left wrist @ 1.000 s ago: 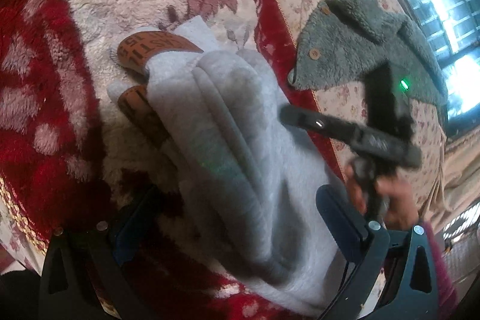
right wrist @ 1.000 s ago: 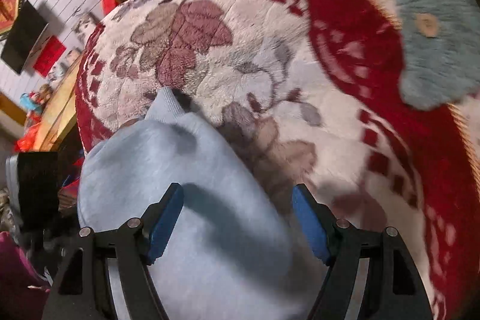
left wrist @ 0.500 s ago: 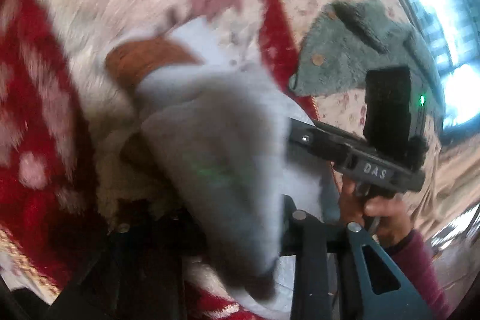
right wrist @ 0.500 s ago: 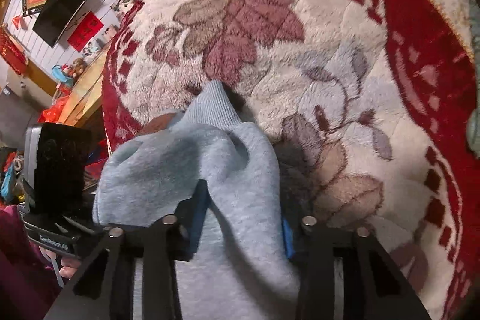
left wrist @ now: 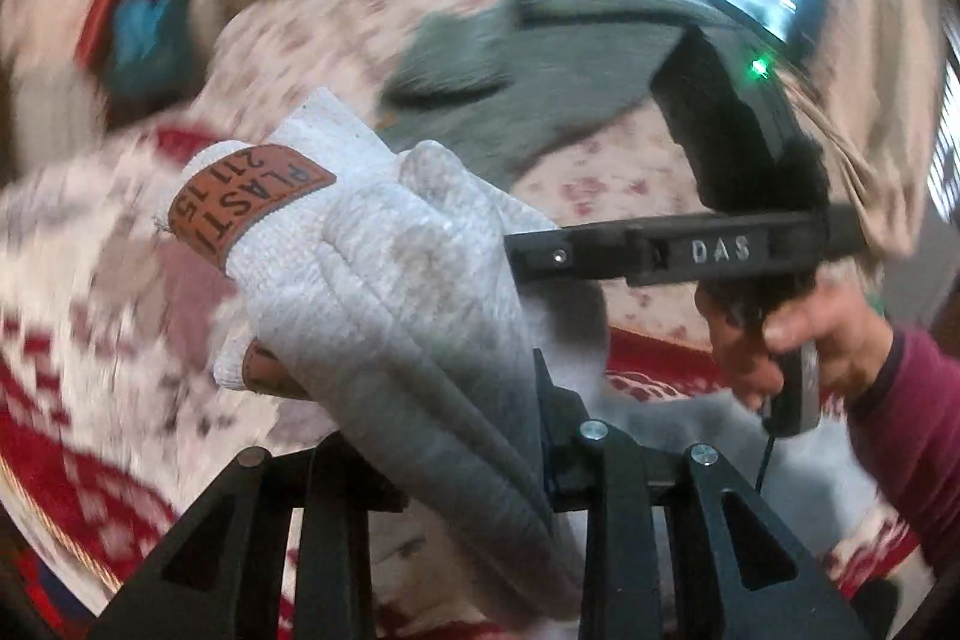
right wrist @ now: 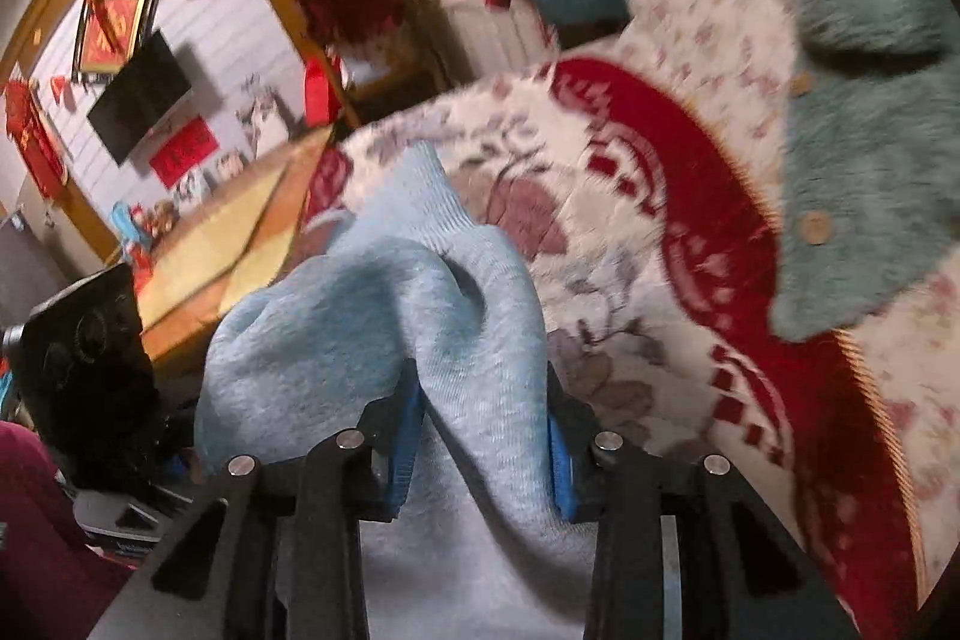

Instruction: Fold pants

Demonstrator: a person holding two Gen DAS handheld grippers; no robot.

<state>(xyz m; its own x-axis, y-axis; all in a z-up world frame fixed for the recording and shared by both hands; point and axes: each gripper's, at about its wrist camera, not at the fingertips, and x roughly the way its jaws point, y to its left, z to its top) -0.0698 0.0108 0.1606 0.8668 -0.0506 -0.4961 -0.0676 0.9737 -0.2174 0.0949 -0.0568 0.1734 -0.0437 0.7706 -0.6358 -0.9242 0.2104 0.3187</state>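
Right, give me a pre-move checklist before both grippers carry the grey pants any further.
1. Left gripper clamped on the light grey fleece pants: ok.
2. Right gripper clamped on the pants: ok.
3. Brown lettered cuff bands aligned: cannot tell, the lower one is mostly hidden.
4. Red floral plush blanket bare ahead for laying down: ok.
5. Teal fuzzy buttoned garment apart from the pants: ok.

pants (left wrist: 408, 280) bunched between left gripper (left wrist: 432, 436) fingers, above blanket (left wrist: 78, 280); fleece jacket (left wrist: 540, 64) behind; right gripper (left wrist: 690, 253) to the right.
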